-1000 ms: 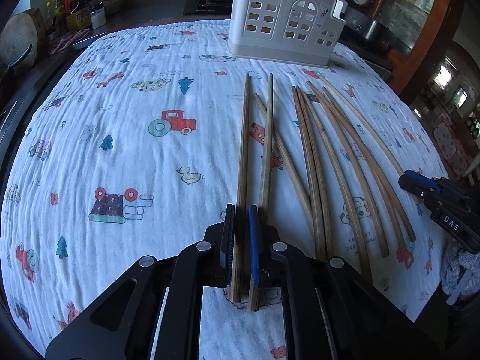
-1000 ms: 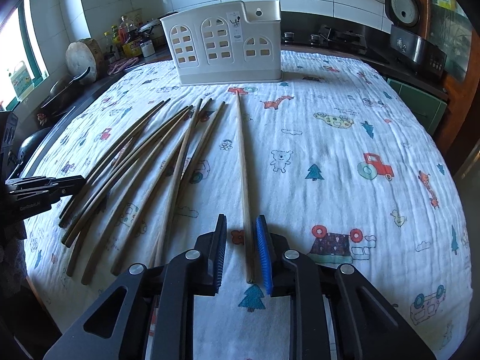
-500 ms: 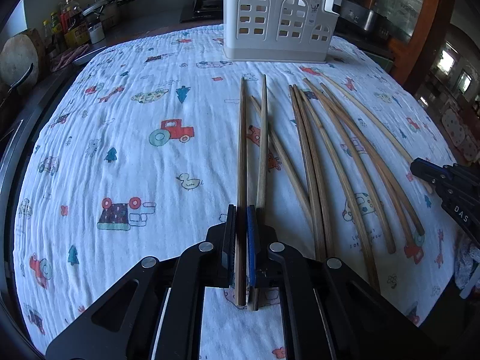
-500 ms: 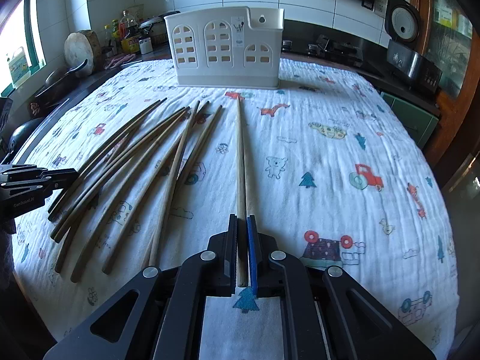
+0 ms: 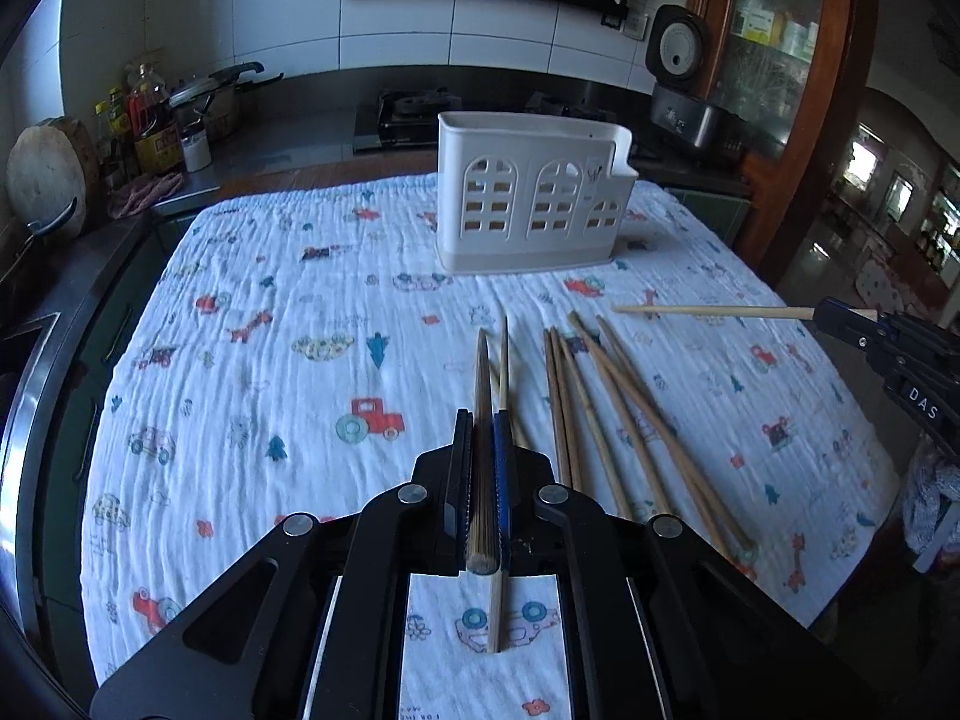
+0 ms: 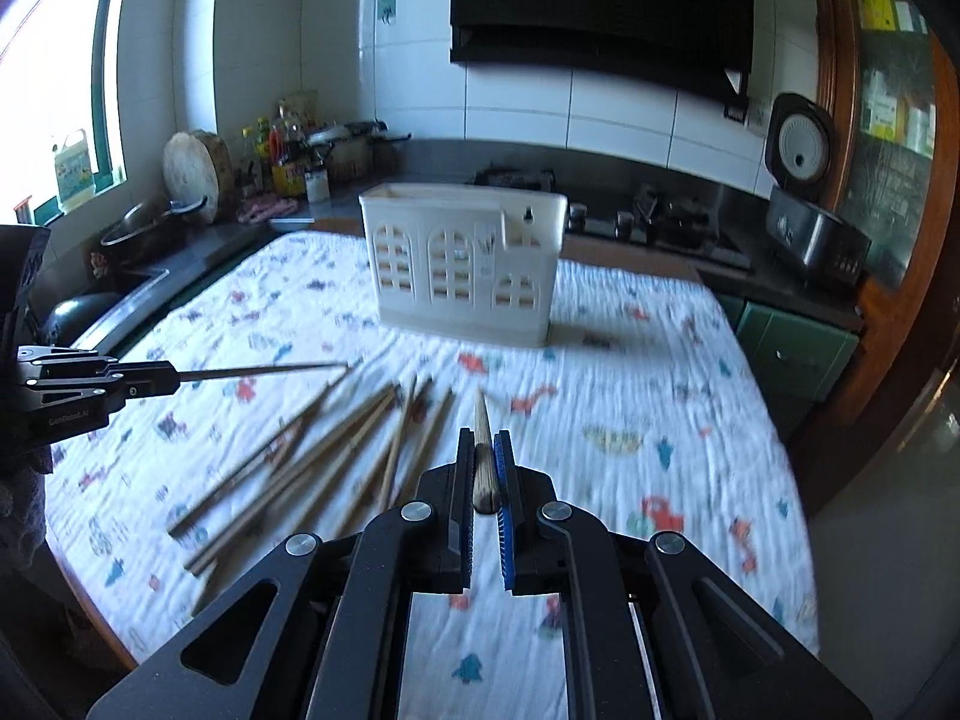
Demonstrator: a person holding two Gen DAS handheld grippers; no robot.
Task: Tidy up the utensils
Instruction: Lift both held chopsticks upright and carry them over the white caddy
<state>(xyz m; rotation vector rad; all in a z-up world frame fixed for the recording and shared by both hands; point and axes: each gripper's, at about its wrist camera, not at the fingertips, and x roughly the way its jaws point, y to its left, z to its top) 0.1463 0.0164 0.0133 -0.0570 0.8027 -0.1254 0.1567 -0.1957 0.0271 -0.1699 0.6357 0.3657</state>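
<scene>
With each gripper (image 5: 482, 480) (image 6: 485, 480) clamped tight on one chopstick (image 5: 483, 420) (image 6: 482, 450), I hold both clear of the pile (image 5: 606, 414) so they can drop into the holder (image 5: 528, 204) beyond.

Daylight floods in from the window (image 6: 66, 90) at the upper left of my right view, blown out to pure white. The tiled wall (image 6: 288, 48) beside it is bright, while the range hood (image 6: 600, 0) and the cabinets stay dim. My left view is sharp; my right one is smeared by motion, so the cloth (image 6: 660, 420) prints and the loose chopsticks (image 6: 312, 456) blur. Both views bow at the edges, with black corners.
</scene>
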